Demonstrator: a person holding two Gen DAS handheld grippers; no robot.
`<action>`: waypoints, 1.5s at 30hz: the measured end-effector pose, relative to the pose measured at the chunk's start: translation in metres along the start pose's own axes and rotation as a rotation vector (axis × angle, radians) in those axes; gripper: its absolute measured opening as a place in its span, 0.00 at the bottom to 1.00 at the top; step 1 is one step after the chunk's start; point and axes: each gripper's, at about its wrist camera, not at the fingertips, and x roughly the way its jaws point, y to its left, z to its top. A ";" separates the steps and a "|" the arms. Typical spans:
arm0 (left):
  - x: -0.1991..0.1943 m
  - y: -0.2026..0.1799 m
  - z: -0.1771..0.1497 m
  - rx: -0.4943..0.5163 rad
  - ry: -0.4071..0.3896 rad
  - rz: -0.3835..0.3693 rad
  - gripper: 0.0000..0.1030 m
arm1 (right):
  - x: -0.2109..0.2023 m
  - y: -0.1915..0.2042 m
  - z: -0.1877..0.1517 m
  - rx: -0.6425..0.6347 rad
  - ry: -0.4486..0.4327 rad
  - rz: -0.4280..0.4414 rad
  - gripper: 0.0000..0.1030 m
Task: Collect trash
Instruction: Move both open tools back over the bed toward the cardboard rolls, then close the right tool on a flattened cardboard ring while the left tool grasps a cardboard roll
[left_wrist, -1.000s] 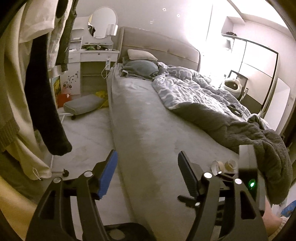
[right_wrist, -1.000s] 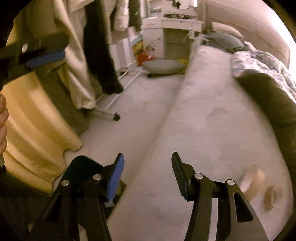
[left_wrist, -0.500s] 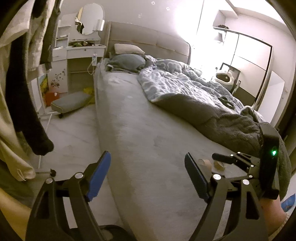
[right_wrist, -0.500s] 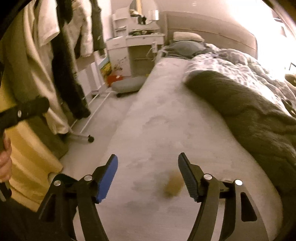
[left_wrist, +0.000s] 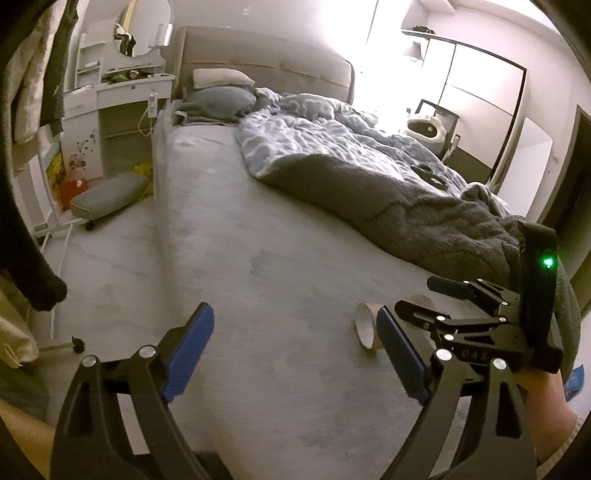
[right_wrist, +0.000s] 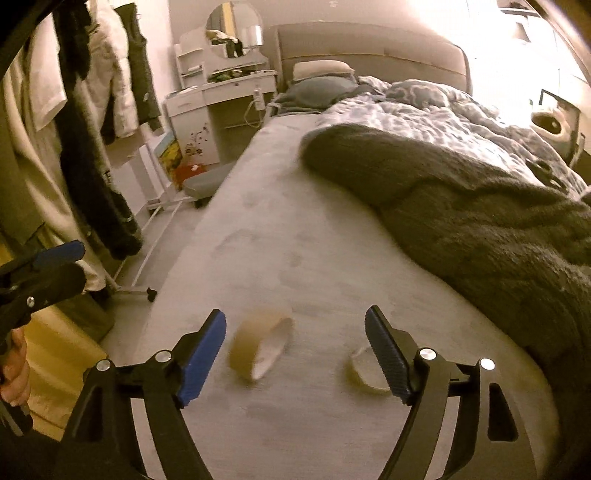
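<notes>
Two brown paper cups lie on the grey bed sheet near the bed's foot. In the right wrist view one cup (right_wrist: 260, 349) lies on its side between the open fingers of my right gripper (right_wrist: 295, 358), nearer the left finger; a second cup (right_wrist: 364, 371) lies partly behind the right finger. In the left wrist view a cup (left_wrist: 365, 326) shows just left of my right gripper (left_wrist: 436, 301), which hovers over it, jaws apart. My left gripper (left_wrist: 295, 354) is open and empty above the bed's near part.
A dark grey blanket (right_wrist: 480, 206) and a blue patterned duvet (left_wrist: 314, 133) cover the bed's right side. Clothes hang on a rack (right_wrist: 92, 147) at left. A white dressing table (left_wrist: 110, 96) and a grey cushion (left_wrist: 110, 192) stand on the floor beyond.
Both grippers have moved over the bed toward its foot. The right gripper has swung onto the paper cups, which now lie between and beside its fingers.
</notes>
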 end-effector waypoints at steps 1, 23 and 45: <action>0.004 -0.002 0.000 -0.002 0.005 -0.004 0.89 | 0.001 -0.004 -0.001 0.009 0.002 -0.006 0.78; 0.073 -0.050 -0.018 0.025 0.137 -0.099 0.92 | 0.036 -0.062 -0.029 0.098 0.123 -0.045 0.66; 0.113 -0.079 -0.028 0.077 0.111 -0.070 0.62 | 0.003 -0.087 -0.027 0.164 0.049 0.018 0.51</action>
